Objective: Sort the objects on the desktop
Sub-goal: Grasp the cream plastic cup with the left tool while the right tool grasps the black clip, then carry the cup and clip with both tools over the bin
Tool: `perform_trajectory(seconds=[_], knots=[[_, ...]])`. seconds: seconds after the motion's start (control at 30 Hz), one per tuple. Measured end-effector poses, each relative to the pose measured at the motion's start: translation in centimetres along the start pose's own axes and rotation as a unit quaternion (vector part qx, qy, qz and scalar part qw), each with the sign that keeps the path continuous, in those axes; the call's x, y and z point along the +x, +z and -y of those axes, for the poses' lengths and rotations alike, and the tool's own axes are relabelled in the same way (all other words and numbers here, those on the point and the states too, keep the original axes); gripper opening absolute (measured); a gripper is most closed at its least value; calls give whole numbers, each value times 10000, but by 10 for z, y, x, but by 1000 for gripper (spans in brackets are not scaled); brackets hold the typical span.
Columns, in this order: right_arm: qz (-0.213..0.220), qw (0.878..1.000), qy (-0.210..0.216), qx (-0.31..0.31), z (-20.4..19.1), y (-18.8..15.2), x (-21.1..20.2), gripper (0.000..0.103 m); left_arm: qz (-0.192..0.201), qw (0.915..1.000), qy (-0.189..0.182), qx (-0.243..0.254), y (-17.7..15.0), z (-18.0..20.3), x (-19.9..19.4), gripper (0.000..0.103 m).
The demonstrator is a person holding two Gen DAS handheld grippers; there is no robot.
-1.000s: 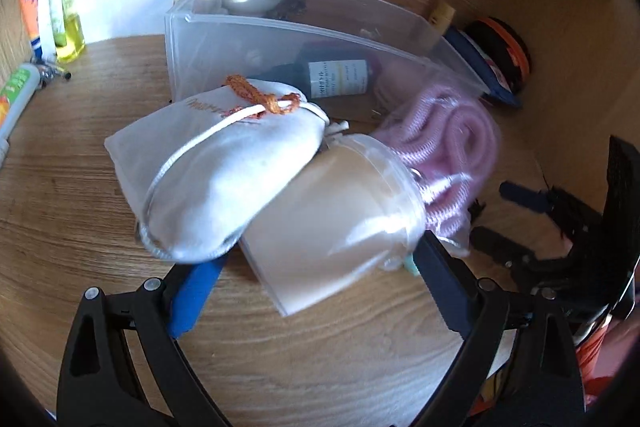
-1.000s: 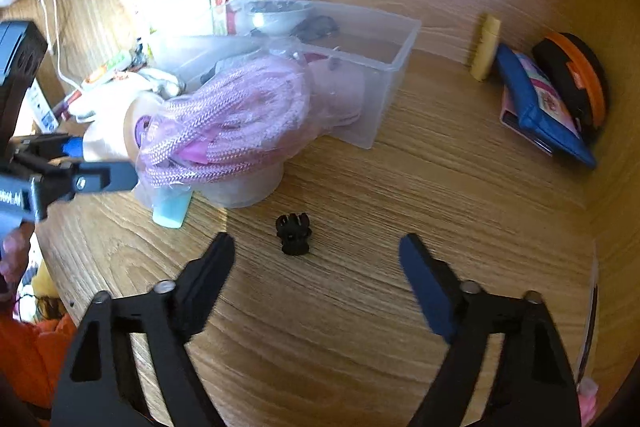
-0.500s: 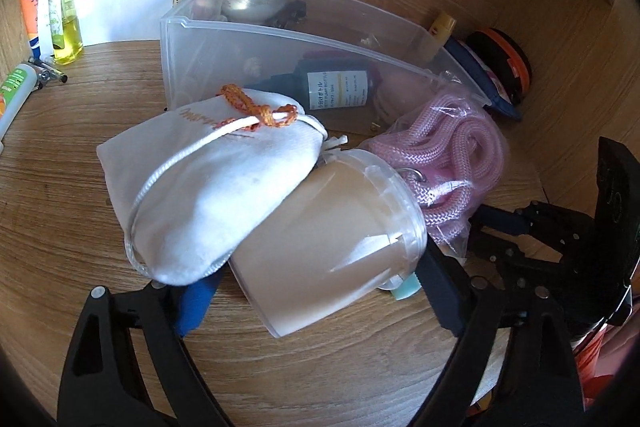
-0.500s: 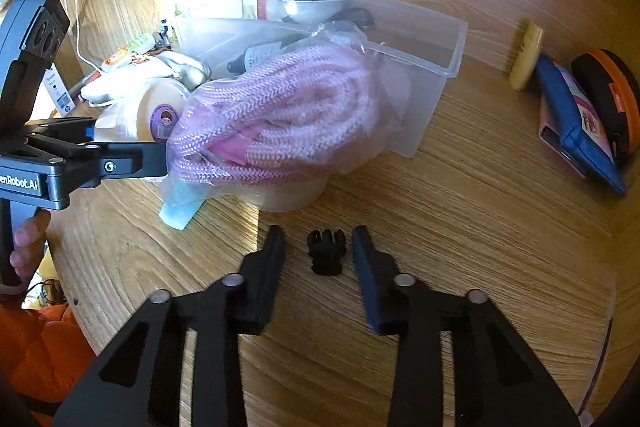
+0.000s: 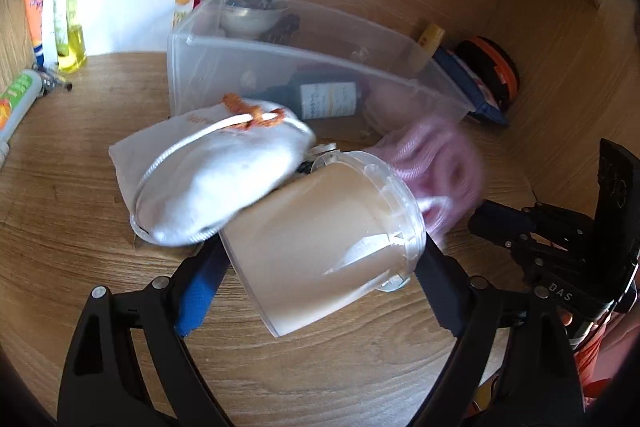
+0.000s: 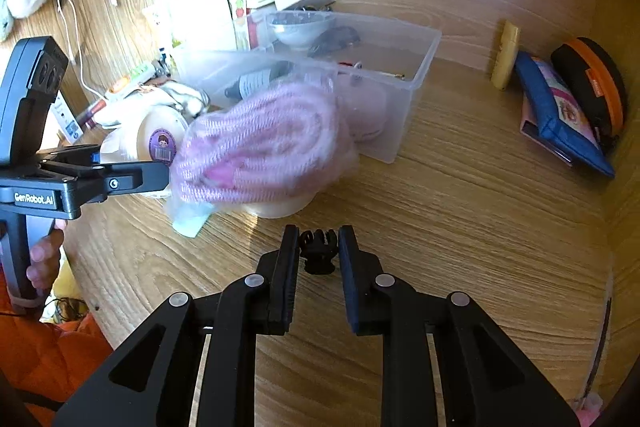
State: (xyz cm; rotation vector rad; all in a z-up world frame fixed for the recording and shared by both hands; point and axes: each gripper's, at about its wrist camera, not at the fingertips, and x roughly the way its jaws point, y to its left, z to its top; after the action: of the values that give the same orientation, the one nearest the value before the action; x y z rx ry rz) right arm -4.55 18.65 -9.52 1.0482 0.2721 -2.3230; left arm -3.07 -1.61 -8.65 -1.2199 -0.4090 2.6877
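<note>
A wooden desk (image 6: 480, 207) carries a clear plastic box (image 6: 416, 75) holding a bottle (image 5: 320, 99) and a bowl (image 6: 300, 27). In front of it, the left gripper (image 5: 316, 275) is clamped wide on a lidded tub (image 5: 320, 243), with a white drawstring pouch (image 5: 216, 183) and a bagged pink rope (image 6: 260, 147) resting on it. The right gripper (image 6: 319, 251) has just closed on a small black hair clip (image 6: 318, 253) on the desk.

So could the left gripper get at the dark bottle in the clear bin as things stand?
Probably not: the left gripper is clamped on a plastic cup, with a white pouch on top, and the dark bottle lies behind the bin wall.
</note>
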Motion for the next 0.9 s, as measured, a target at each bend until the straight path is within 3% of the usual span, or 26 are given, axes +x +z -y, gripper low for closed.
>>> perform_trajectory(seconds=[0.37,0.9], knots=[[374,9991,-133,130,8,11,-26,18,240,9990,-348,113,12,16,-16,89],[845,9962,-53,182,11,40,-37,18,767,9951,-364,498,48,25,-35,89]])
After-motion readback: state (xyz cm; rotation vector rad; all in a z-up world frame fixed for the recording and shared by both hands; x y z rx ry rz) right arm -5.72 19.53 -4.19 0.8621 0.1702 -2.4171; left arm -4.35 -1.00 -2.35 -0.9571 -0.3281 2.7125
